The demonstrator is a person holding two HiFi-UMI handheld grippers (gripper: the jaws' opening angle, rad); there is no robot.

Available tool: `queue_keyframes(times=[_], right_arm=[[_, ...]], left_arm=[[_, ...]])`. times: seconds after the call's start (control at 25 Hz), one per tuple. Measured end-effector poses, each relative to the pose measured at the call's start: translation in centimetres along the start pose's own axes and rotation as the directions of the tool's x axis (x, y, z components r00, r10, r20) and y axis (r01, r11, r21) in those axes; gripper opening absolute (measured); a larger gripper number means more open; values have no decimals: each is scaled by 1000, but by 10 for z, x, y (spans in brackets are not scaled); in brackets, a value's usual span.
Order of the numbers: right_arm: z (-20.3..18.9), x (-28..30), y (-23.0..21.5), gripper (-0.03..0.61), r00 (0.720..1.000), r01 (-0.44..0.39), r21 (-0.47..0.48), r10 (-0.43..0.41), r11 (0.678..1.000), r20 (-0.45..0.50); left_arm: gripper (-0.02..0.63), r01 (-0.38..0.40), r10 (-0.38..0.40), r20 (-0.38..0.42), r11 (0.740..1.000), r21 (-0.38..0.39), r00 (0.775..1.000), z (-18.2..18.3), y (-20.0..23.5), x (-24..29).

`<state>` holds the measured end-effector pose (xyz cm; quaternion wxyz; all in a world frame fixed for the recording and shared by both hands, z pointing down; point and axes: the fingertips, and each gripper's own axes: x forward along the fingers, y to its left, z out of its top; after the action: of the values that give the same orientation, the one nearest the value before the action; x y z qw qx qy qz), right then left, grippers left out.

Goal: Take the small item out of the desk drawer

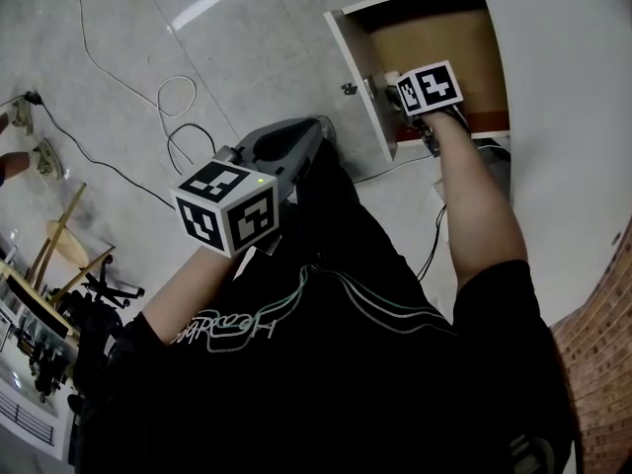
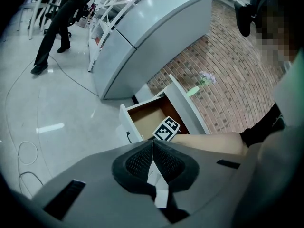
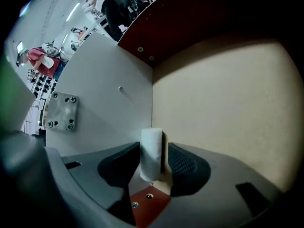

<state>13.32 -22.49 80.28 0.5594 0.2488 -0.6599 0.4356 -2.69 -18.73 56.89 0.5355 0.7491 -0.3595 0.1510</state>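
Two tools: the right tool reaches into the open drawer, jaws apart around the small white roll standing upright on the drawer floor by a corner — not clamped — while the left tool hangs outside, jaws together.

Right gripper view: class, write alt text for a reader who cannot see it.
A small white roll stands between the open jaws of the right hand-held gripper, in a corner of the beige-bottomed drawer.
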Motion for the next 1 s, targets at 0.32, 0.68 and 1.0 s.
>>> queue_keyframes(times=[0.32, 0.68, 1.0], right_arm=[[-2, 8, 2, 133, 999, -38, 41, 38, 998, 7], [-1, 2, 5, 132, 1000, -4, 29, 4, 1000, 22], [0, -29, 11, 132, 993, 59, 5, -59, 998, 98]], left_arm=[[21, 1, -1, -10, 1000, 15, 1000, -6, -3, 0], [21, -5, 6, -20, 1000, 25, 1000, -9, -3, -5], [21, 8, -7, -15, 999, 54, 1000, -16, -14, -16]])
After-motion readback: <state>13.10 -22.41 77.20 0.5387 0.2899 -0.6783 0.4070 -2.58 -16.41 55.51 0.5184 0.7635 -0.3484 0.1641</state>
